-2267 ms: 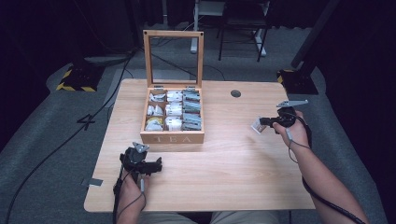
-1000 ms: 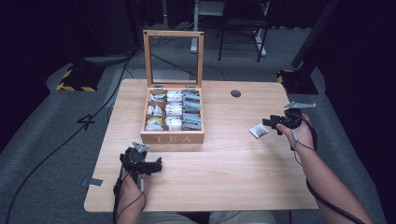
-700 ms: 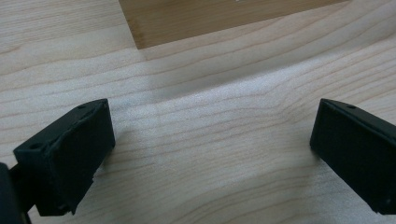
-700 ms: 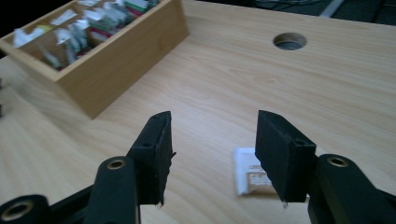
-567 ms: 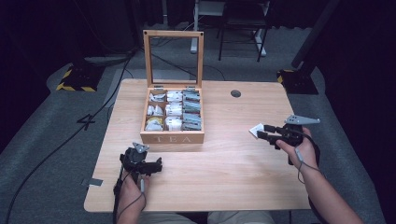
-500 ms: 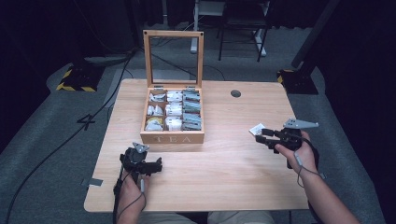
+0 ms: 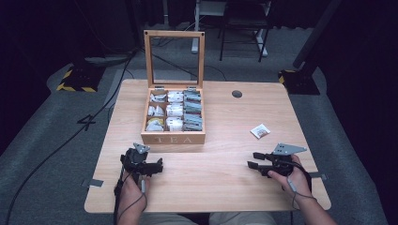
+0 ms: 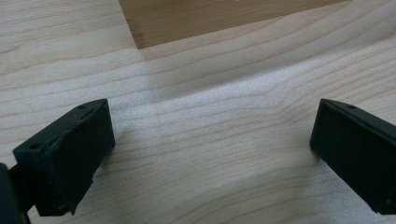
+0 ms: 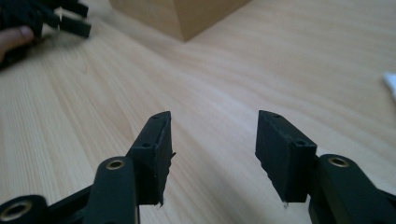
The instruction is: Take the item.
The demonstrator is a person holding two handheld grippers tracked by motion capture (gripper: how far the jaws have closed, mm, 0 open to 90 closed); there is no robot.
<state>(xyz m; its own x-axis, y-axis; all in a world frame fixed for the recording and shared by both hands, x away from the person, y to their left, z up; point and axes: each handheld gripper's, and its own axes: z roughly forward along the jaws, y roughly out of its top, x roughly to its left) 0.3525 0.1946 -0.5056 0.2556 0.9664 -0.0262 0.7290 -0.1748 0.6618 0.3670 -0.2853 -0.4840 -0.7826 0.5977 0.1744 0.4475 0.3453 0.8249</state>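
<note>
Toward the far edge of the table (image 7: 220, 187), left of its middle, stands a wooden tea box (image 7: 173, 123) with its glass-paned lid (image 7: 174, 58) raised upright. The box is divided into compartments, and these hold rows of tea packets (image 7: 175, 110); its front wall carries the word TEA. A small round hole (image 7: 237, 93) sits in the table top to the right of the box, near the far edge.

A single white sachet (image 7: 260, 131) lies flat on the bare wood toward the right edge of the table, well apart from the box and a little beyond the right hand-held gripper (image 7: 253, 160). In the right gripper view its corner shows at the right border (image 9: 390, 84).

The right hand-held gripper rests near the front right corner of the table, held by the person's right hand (image 7: 292, 176), its jaws pointing left across the table. They stand released, a clear gap of bare wood between them, grasping nothing (image 9: 212, 144).

The left hand-held gripper (image 7: 158, 166) rests near the front edge, just in front of the box's left front corner, held by the left hand (image 7: 133, 185). In the left gripper view its jaws are spread wide over bare wood (image 8: 212, 135), with nothing between them, and the box's front wall (image 8: 215, 16) lies just ahead.
</note>
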